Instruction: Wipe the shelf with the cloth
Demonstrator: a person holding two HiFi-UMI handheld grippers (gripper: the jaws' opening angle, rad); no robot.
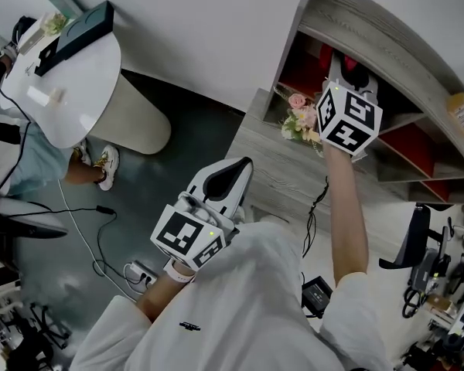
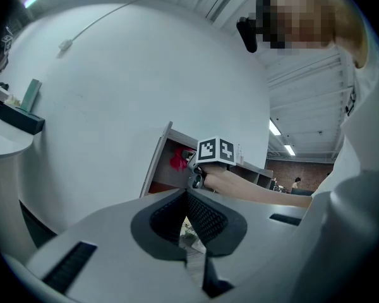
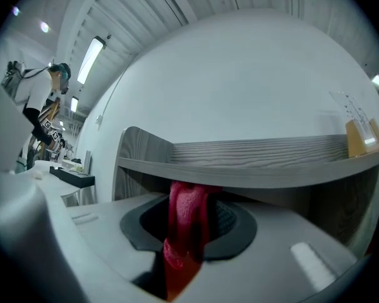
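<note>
Two grippers are in play, and the scene runs from a white round table (image 1: pixel 81 91) at far left to the grey wood-grain shelf (image 1: pixel 290 165) at right. On the table lies a dark flat box (image 1: pixel 79 31), and a seated person (image 1: pixel 19 157) is partly visible beside it. Cables (image 1: pixel 89 234) trail over the grey floor below.

Near the middle of the head view, the left gripper (image 1: pixel 235 172) is held low, in front of the person's white shirt and apart from the shelf. Its jaws are pressed together at the tips with nothing between them.

Further right, a small bunch of pink and white flowers (image 1: pixel 299 119) lies on the shelf's lower surface, close to the right forearm. The right gripper (image 3: pixel 192 223) reaches up into the red-backed compartment under the top board. Its jaws are clamped on the red cloth (image 3: pixel 188 201), which stands bunched between the pads and hangs down out of them, just below the board's front edge. Whether the cloth touches the board cannot be told. At far right, a yellow-labelled item (image 3: pixel 361 134) stands on the top board.
</note>
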